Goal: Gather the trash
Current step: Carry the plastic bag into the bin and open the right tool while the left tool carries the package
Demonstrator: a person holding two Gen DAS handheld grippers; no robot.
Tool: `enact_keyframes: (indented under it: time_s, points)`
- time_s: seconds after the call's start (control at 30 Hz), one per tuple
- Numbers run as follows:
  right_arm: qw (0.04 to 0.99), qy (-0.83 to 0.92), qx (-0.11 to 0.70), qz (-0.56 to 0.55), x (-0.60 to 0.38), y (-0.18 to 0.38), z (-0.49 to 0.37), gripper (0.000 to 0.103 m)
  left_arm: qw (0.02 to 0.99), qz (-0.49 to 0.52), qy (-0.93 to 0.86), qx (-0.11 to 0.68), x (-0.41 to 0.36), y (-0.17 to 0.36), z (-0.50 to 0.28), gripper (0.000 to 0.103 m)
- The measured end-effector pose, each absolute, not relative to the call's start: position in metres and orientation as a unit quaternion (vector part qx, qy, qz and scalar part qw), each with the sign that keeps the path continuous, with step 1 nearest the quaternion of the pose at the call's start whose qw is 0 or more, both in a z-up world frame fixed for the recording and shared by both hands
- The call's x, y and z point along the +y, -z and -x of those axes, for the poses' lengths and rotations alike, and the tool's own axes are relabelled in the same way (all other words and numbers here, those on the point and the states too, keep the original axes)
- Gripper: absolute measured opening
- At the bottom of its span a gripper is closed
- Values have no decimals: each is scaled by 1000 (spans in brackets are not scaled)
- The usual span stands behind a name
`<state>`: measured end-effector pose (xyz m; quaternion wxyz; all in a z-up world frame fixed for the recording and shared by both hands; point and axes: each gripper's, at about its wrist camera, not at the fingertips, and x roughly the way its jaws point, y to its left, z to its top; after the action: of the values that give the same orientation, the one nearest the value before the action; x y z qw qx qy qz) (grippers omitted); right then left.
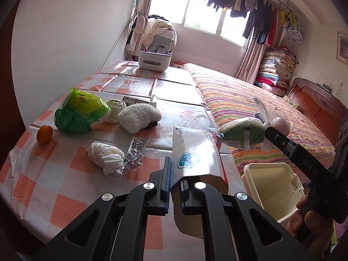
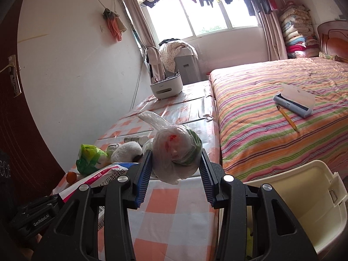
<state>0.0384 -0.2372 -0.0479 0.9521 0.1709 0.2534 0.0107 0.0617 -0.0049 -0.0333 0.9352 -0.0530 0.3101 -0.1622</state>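
Note:
My left gripper (image 1: 175, 175) is shut on the near edge of a flat silver carton (image 1: 195, 152) with a blue logo, held above the checked table (image 1: 54, 184). The carton's pink-and-white side (image 2: 102, 176) shows at the lower left of the right wrist view. My right gripper (image 2: 176, 154) is shut on a knotted clear plastic bag (image 2: 176, 152) with green and white contents. That bag (image 1: 241, 134) hangs past the table's right edge, up beyond the open cream bin (image 1: 271, 187), which stands lower right (image 2: 304, 206).
On the table lie a green packet (image 1: 80, 113), a crumpled tissue (image 1: 106, 156), a foil wrapper (image 1: 136, 152), an orange fruit (image 1: 44, 134), a fluffy white bundle (image 1: 139, 117) and a white appliance (image 1: 154, 61). The striped bed (image 2: 271, 87) carries a case (image 2: 295, 100) and pencil (image 2: 287, 118).

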Motion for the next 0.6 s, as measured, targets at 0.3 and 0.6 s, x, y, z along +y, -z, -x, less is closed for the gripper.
enact_keyframes:
  time_s: [0.3, 0.6]
  points:
    - [953, 27, 240, -185, -263, 53, -12, 41, 929, 34, 188, 316, -37, 34, -54, 7]
    - [952, 86, 235, -176, -281, 58, 16, 42, 923, 19, 215, 319, -65, 34, -46, 7]
